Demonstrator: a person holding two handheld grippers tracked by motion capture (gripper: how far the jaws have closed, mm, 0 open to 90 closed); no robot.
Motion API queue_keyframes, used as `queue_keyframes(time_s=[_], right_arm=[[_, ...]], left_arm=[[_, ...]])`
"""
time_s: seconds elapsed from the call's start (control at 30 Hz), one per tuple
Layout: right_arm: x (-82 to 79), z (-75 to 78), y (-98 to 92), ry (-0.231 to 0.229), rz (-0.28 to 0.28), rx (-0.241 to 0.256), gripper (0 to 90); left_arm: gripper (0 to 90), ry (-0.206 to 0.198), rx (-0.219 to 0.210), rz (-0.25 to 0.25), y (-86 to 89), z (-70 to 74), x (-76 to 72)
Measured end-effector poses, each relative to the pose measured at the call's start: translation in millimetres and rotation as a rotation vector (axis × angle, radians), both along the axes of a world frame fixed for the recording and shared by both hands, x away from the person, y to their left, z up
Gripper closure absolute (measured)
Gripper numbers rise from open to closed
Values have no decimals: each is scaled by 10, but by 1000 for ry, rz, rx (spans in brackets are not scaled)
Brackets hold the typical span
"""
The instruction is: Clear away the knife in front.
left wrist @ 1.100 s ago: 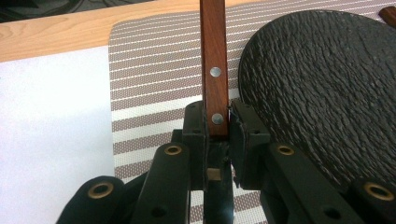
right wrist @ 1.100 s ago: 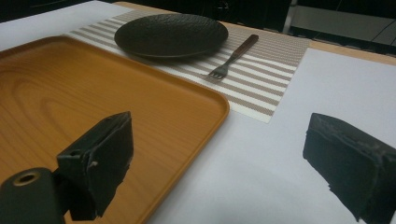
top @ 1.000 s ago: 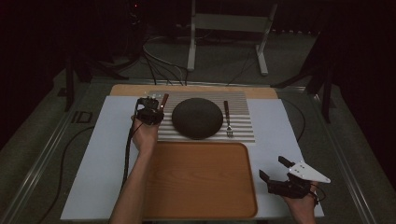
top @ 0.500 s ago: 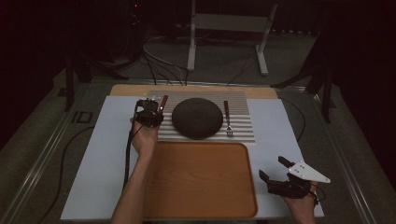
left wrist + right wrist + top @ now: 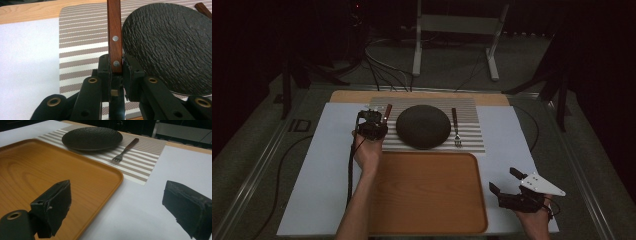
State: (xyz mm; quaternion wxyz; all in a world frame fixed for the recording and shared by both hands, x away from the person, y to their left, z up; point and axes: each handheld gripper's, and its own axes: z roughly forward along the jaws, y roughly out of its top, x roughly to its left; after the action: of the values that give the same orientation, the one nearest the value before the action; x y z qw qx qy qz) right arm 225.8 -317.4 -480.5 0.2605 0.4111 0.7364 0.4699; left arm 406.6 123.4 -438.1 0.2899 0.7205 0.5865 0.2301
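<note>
My left gripper (image 5: 372, 125) is shut on a wooden-handled knife (image 5: 387, 111) at the left edge of the striped placemat (image 5: 472, 140), just left of the dark round plate (image 5: 423, 126). In the left gripper view the jaws (image 5: 116, 67) clamp the riveted handle (image 5: 113, 30), which points away from the camera; the blade runs back between the jaws. The textured plate (image 5: 170, 45) lies close on the right. A fork (image 5: 456, 127) rests right of the plate. My right gripper (image 5: 503, 180) stands open over the white mat, beside the wooden tray (image 5: 427, 192), holding nothing.
In the right gripper view the open jaws (image 5: 122, 205) frame the tray's corner (image 5: 110, 177), with the plate (image 5: 92, 137) and fork (image 5: 125, 150) beyond. A white mat (image 5: 327, 170) covers the table. Cables and a metal stand (image 5: 457, 30) lie behind it.
</note>
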Motion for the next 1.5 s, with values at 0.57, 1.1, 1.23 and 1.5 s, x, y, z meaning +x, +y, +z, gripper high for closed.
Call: queue_keyframes(time_s=[0.57, 1.1, 1.23, 1.5], right_arm=[[-1, -1, 5, 3, 1, 0, 84], [2, -4, 12, 3, 7, -4, 85], [2, -5, 14, 4, 8, -4, 84], [1, -6, 19, 5, 10, -5, 84]], left_arm=[[782, -5, -20, -2, -23, -58, -170], [783, -12, -34, -1, -9, -119, -327], [782, -14, -37, -2, -11, -127, -355], [782, -15, -41, -2, -18, -154, -417]])
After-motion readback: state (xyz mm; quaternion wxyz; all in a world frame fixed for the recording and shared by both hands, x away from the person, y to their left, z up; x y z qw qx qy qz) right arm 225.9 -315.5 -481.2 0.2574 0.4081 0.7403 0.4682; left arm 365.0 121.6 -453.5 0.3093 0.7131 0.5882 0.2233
